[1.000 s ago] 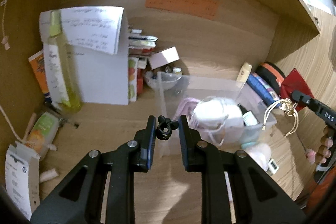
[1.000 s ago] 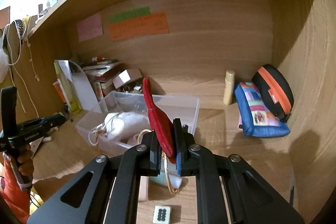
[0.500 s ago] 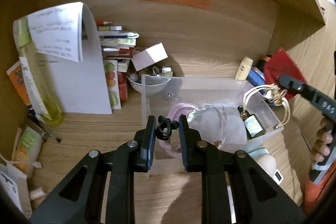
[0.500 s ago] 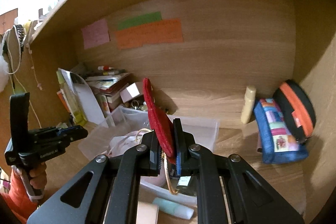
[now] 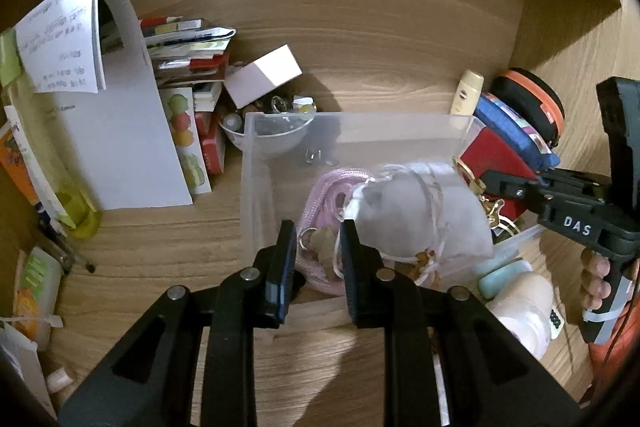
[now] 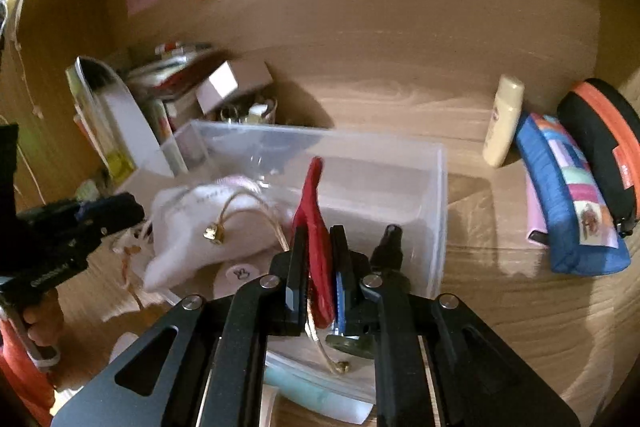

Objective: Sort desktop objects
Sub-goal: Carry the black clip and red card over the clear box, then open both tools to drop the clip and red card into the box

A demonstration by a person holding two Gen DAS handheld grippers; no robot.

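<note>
A clear plastic bin (image 5: 256,155) (image 6: 440,187) stands on the wooden desk. It holds a white drawstring pouch (image 5: 420,211) (image 6: 200,227) and a pink cord (image 5: 324,187). My left gripper (image 5: 317,247) hangs over the bin's near left corner, its jaws barely apart and open. Only the bin's contents show between its tips. My right gripper (image 6: 318,233) is shut on a flat red charm (image 6: 314,187) with gold cords, low over the bin's right side. In the left wrist view the right gripper (image 5: 490,183) carries the red charm (image 5: 492,155) at the bin's right wall.
A curled notepad (image 5: 120,131), a yellow bottle (image 5: 76,203) and stacked books stand at the left. A white box (image 5: 264,75) lies behind the bin. At the right are a cream tube (image 6: 502,123), a blue pouch (image 6: 568,203) and a black-and-orange case (image 6: 600,147).
Both grippers moved forward and down over the bin. The small black clip seen earlier between the left fingertips no longer shows there. The right gripper keeps the red charm.
</note>
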